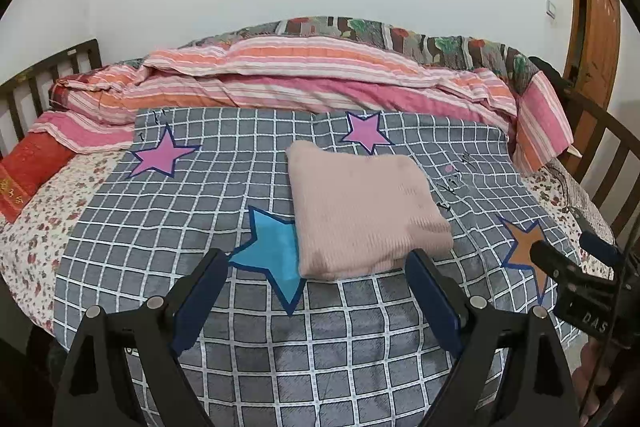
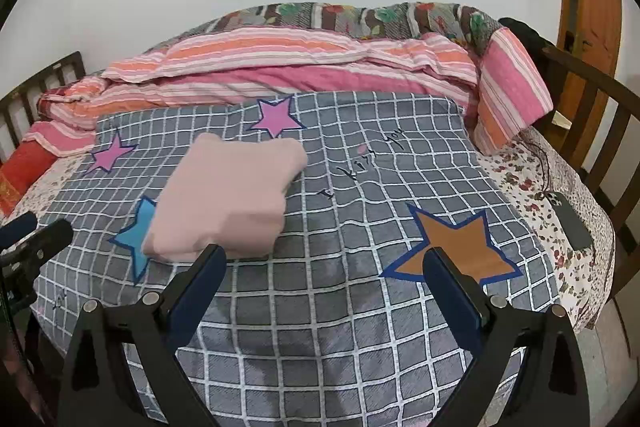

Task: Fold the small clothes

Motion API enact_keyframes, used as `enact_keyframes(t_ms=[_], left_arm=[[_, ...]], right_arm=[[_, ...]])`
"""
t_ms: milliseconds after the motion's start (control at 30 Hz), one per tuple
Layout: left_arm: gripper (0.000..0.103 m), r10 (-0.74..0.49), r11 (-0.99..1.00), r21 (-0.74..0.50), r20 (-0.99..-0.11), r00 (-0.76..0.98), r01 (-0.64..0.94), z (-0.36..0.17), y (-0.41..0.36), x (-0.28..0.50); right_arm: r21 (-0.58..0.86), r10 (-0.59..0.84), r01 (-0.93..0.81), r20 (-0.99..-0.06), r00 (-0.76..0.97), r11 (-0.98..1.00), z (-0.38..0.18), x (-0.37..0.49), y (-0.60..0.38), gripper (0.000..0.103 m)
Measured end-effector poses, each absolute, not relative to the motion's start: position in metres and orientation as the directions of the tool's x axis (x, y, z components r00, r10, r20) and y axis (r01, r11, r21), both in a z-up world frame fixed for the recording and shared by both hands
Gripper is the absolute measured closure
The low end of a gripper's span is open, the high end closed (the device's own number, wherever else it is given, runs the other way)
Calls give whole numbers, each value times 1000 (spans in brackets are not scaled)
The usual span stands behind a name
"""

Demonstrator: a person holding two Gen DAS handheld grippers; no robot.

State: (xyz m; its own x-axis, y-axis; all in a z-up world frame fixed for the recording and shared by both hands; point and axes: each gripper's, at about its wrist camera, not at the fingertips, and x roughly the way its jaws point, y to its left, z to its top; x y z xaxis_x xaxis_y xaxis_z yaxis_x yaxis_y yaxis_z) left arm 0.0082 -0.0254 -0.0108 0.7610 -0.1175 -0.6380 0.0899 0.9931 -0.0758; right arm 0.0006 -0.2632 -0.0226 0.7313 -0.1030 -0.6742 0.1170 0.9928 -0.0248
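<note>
A folded pale pink knit garment (image 1: pixel 364 211) lies on the grey checked sheet (image 1: pixel 224 203) with star patches, partly over a blue star (image 1: pixel 272 255). My left gripper (image 1: pixel 316 259) is open and empty, just in front of the garment's near edge. In the right wrist view the garment (image 2: pixel 228 199) lies left of centre on the sheet (image 2: pixel 360 219). My right gripper (image 2: pixel 326 259) is open and empty, its left finger close to the garment's near edge, its right finger over an orange star (image 2: pixel 456 247). The right gripper also shows in the left wrist view (image 1: pixel 560 259).
A rolled pink and orange striped quilt (image 1: pixel 304 75) lies along the back of the bed. A red pillow (image 1: pixel 28 175) is at the far left. A dark phone (image 2: pixel 572 223) lies on the floral sheet at the right. Wooden bed rails (image 2: pixel 592 115) and a door (image 2: pixel 592 3) stand at the right.
</note>
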Motion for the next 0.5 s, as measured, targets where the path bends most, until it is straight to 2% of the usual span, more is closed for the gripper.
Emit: enact_keyframes(t_ms=[500], left_arm=[[13, -93, 996, -62, -636, 766, 69, -11, -19, 1]], right_arm=[[-29, -112, 124, -664, 740, 992, -19, -14, -265, 6]])
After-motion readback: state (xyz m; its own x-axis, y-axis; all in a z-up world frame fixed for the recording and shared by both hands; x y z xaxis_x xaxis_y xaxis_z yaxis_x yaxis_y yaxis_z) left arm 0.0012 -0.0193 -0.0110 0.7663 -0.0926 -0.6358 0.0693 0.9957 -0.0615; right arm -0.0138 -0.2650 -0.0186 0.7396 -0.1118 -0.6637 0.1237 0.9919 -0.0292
